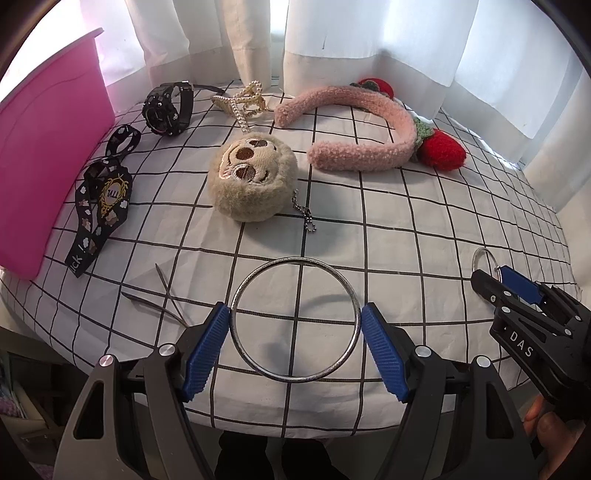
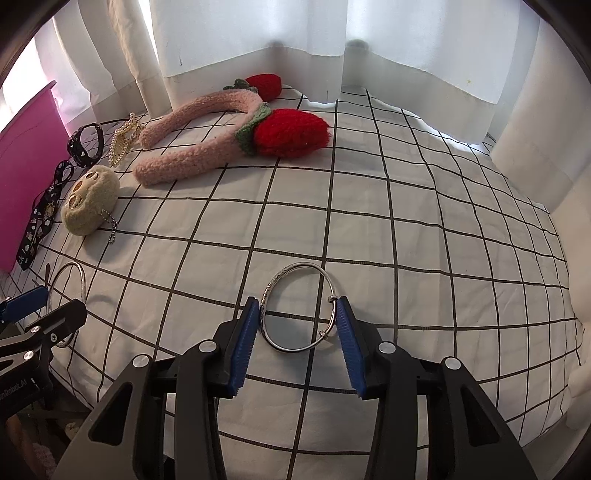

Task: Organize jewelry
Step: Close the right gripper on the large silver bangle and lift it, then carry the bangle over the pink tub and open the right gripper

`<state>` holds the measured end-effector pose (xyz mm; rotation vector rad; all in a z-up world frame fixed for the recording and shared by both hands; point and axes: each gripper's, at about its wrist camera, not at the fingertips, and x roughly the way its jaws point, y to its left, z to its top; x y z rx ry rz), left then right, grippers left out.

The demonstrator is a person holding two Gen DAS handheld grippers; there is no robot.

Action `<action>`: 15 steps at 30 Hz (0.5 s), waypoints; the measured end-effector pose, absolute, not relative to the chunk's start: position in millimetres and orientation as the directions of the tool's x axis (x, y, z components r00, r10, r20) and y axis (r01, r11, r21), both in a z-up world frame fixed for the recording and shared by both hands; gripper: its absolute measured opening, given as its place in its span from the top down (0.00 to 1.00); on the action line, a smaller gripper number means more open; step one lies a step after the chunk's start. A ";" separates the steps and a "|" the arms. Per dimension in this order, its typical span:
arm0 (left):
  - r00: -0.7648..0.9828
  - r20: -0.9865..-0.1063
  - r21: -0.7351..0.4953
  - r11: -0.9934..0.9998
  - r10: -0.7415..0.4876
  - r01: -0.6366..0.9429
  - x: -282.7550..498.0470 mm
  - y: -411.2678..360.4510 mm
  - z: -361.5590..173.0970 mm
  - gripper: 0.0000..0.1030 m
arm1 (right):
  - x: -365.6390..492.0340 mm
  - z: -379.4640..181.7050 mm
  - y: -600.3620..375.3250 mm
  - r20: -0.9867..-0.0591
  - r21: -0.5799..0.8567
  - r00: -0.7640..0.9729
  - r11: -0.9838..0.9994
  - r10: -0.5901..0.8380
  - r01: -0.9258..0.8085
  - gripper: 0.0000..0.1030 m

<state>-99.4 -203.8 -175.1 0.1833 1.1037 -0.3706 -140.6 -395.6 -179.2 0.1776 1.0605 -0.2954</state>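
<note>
My left gripper [image 1: 295,314] is shut on a large plain silver bangle [image 1: 266,266], its blue pads pressing the ring's two sides just above the checked cloth. My right gripper [image 2: 297,306] is shut on a smaller silver bangle [image 2: 284,275] with a sliding clasp, the pads touching both sides. The right gripper also shows in the left wrist view [image 1: 517,291] at the right, with its bangle [image 1: 480,254] poking out. The left gripper [image 2: 33,306] and its bangle [image 2: 79,275] show at the left of the right wrist view.
A pink box [image 1: 44,147] stands at the left. On the cloth lie a black watch [image 1: 168,107], a pearl hair clip [image 1: 243,101], a plush sloth keychain [image 1: 251,177], a black printed strap [image 1: 103,199], a pink strawberry headband [image 1: 369,125]. White curtains [image 1: 332,33] hang behind.
</note>
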 end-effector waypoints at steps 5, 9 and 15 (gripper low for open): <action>0.402 -0.891 -0.048 0.925 -0.211 0.378 -99.4 -201.8 -168.7 0.31 | -142.1 -168.3 -393.1 -0.867 0.006 0.475 0.950 -0.151 0.312 0.60; 0.415 -0.882 -0.057 0.925 -0.223 0.375 -97.1 -198.6 -156.6 0.31 | -138.6 -153.0 -386.2 -0.854 0.015 0.500 0.956 -0.141 0.294 0.60; 0.464 -0.853 -0.069 0.933 -0.239 0.353 -86.1 -182.0 -122.2 0.31 | -124.2 -119.2 -366.3 -0.824 0.032 0.554 0.969 -0.114 0.247 0.60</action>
